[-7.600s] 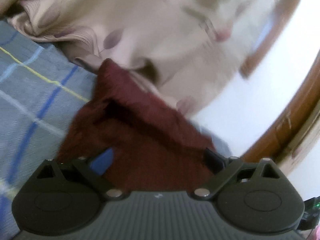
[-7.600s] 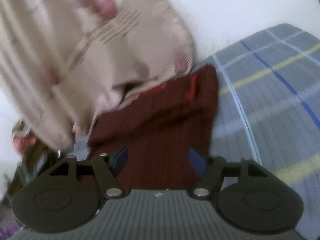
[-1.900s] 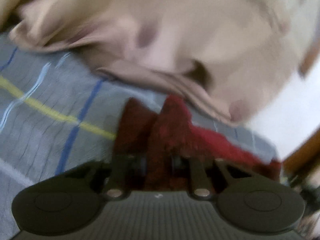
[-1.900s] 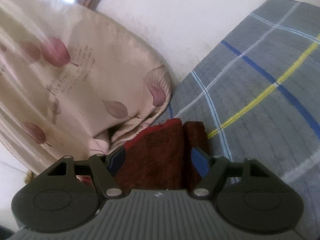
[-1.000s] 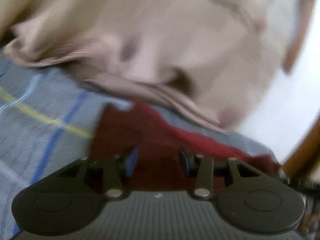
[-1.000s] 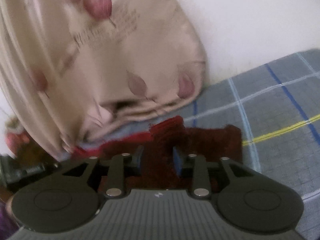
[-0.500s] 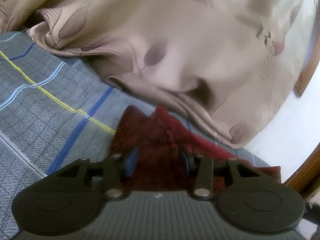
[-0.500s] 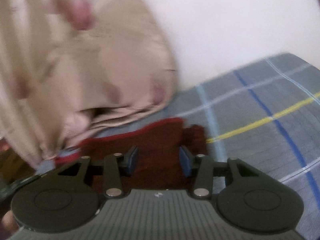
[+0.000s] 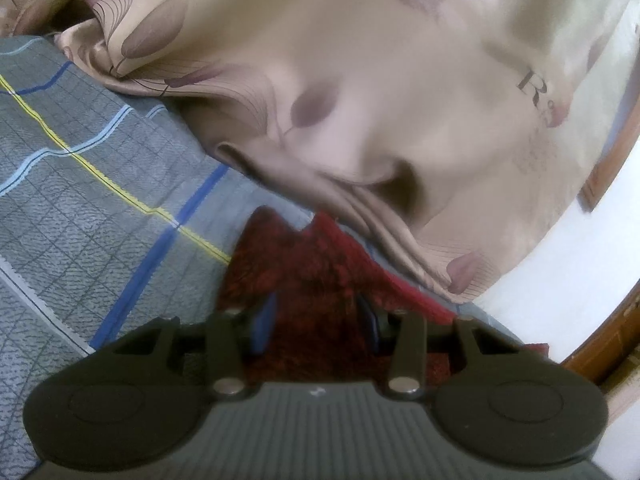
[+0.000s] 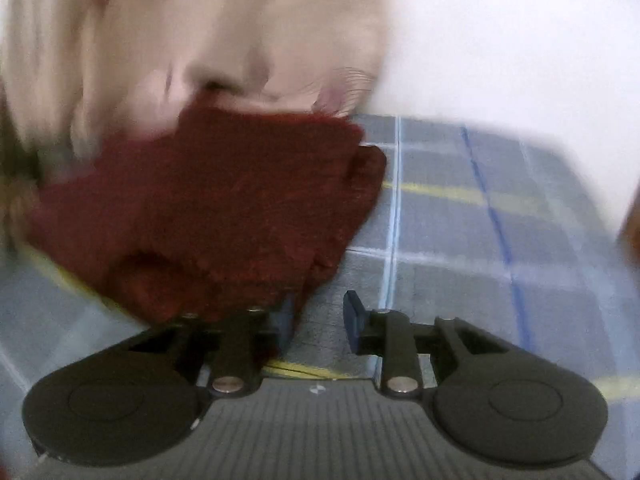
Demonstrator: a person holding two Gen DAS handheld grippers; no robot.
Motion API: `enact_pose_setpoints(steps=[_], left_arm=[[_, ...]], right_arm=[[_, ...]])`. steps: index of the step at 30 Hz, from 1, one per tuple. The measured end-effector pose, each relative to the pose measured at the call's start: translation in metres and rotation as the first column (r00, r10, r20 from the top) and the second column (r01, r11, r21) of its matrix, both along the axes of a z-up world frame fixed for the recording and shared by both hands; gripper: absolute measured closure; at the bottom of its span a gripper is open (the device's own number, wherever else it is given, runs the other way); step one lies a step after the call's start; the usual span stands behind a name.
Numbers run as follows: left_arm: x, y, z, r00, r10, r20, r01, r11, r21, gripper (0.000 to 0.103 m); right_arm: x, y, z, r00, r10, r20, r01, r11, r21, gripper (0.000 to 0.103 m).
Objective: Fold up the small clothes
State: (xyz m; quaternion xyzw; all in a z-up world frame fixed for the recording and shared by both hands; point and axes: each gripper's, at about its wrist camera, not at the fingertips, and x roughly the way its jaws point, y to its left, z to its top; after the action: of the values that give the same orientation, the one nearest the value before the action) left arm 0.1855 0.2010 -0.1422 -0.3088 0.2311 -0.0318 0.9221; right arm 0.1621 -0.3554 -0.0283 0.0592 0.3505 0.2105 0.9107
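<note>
Left hand-held gripper stands part-open astride the dark red garment at lower centre on the checked bed sheet; right hand-held gripper, also part-open, holds nothing, cloth just touching one finger. Mid-fold, I judge: next, pinch an edge and carry it across.

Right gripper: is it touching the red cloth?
Cannot tell. In the right wrist view the right gripper is open with only bedsheet between its fingertips; the red cloth overlaps one finger, but blur hides any contact.

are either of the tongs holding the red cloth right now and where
Neither grips it: the left tongs straddle the red cloth with a gap; the right tongs are open beside its edge.
</note>
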Motion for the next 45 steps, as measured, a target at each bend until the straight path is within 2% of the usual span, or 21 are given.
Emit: enact_pose_setpoints(steps=[1,2,3,5,9,13,17,20,23,25,27,29,31,32,33,35,37,39,42,45], left_arm=[[0.000,0.000,0.000,1.000,-0.001,0.000,0.001,1.000,0.002,0.059],[0.001,-0.001,0.000,1.000,-0.002,0.000,0.002,1.000,0.005,0.059],[0.001,-0.001,0.000,1.000,-0.003,-0.001,0.003,1.000,0.008,0.059],[0.001,-0.001,0.000,1.000,-0.004,0.001,0.004,1.000,0.006,0.059],[0.001,0.001,-0.002,1.000,-0.006,0.006,0.006,1.000,-0.005,0.059],[0.002,-0.001,-0.002,1.000,-0.008,0.004,0.008,1.000,0.014,0.059],[0.003,-0.001,-0.002,1.000,-0.017,0.004,0.017,1.000,0.021,0.059],[0.003,0.000,-0.002,1.000,-0.028,0.007,0.028,0.999,0.017,0.059],[0.004,0.002,-0.003,0.999,-0.032,0.008,0.032,0.999,0.014,0.059],[0.004,0.003,-0.003,1.000,-0.030,0.009,0.030,1.000,0.005,0.059],[0.004,0.003,-0.003,0.999,-0.031,0.010,0.031,1.000,0.001,0.059],[0.003,0.004,-0.004,0.999,-0.033,0.012,0.033,0.999,-0.005,0.059],[0.003,0.005,-0.004,0.999,-0.033,0.014,0.033,0.999,-0.017,0.059],[0.003,0.005,-0.005,0.999,-0.033,0.015,0.034,0.999,-0.020,0.059],[0.003,0.005,-0.005,0.999,-0.033,0.016,0.034,0.999,-0.023,0.059],[0.003,0.006,-0.004,0.999,-0.033,0.017,0.033,0.999,-0.024,0.058],[0.002,0.005,-0.004,0.999,-0.031,0.019,0.032,0.999,-0.020,0.058],[0.001,0.006,-0.004,0.999,-0.031,0.022,0.031,0.999,-0.026,0.058],[-0.002,0.010,-0.006,0.999,-0.014,0.032,0.016,0.998,-0.064,0.059],[-0.008,0.008,-0.005,0.999,0.015,0.052,-0.012,0.999,-0.052,0.059]], right_arm=[[-0.002,-0.016,0.004,1.000,0.007,-0.014,-0.004,0.987,0.161,0.071],[-0.007,-0.025,0.007,1.000,0.018,-0.011,-0.014,0.968,0.251,0.071],[-0.011,-0.025,0.009,0.999,0.033,-0.009,-0.029,0.966,0.258,0.069],[-0.018,-0.019,0.007,0.999,0.044,-0.008,-0.042,0.981,0.189,0.064],[-0.032,-0.001,-0.010,0.994,0.104,-0.032,-0.099,0.987,0.129,0.064],[-0.029,0.027,-0.017,0.989,0.149,0.022,-0.150,0.988,0.037,0.064],[-0.025,0.031,-0.011,0.988,0.152,0.020,-0.152,0.988,-0.018,0.092],[-0.027,0.025,0.002,0.987,0.151,0.048,-0.144,0.983,-0.117,0.094],[-0.020,0.007,0.005,0.989,0.150,0.011,-0.146,0.977,-0.157,0.095],[-0.019,-0.002,0.001,0.986,0.162,-0.030,-0.165,0.975,-0.148,0.101],[-0.021,-0.006,-0.007,0.987,0.153,-0.057,-0.160,0.976,-0.149,0.101],[-0.022,-0.017,-0.007,0.984,0.156,-0.080,-0.162,0.984,-0.073,0.101],[-0.027,-0.030,0.007,0.994,0.109,-0.014,-0.109,0.994,0.012,0.101],[-0.029,-0.031,0.015,0.995,0.099,0.022,-0.100,0.995,0.022,0.092],[-0.030,-0.026,0.024,0.992,0.109,0.061,-0.111,0.993,0.027,0.087],[-0.026,-0.008,0.036,0.984,0.144,0.107,-0.151,0.987,0.063,0.087],[-0.016,0.018,0.036,0.974,0.194,0.114,-0.200,0.979,0.040,0.087],[-0.007,0.041,0.024,0.965,0.237,0.114,-0.234,0.971,-0.037,0.087],[0.007,0.050,-0.010,0.973,0.229,0.038,-0.223,0.967,-0.124,0.087],[0.012,0.027,-0.013,0.988,0.157,-0.003,-0.157,0.987,0.032,0.086]])
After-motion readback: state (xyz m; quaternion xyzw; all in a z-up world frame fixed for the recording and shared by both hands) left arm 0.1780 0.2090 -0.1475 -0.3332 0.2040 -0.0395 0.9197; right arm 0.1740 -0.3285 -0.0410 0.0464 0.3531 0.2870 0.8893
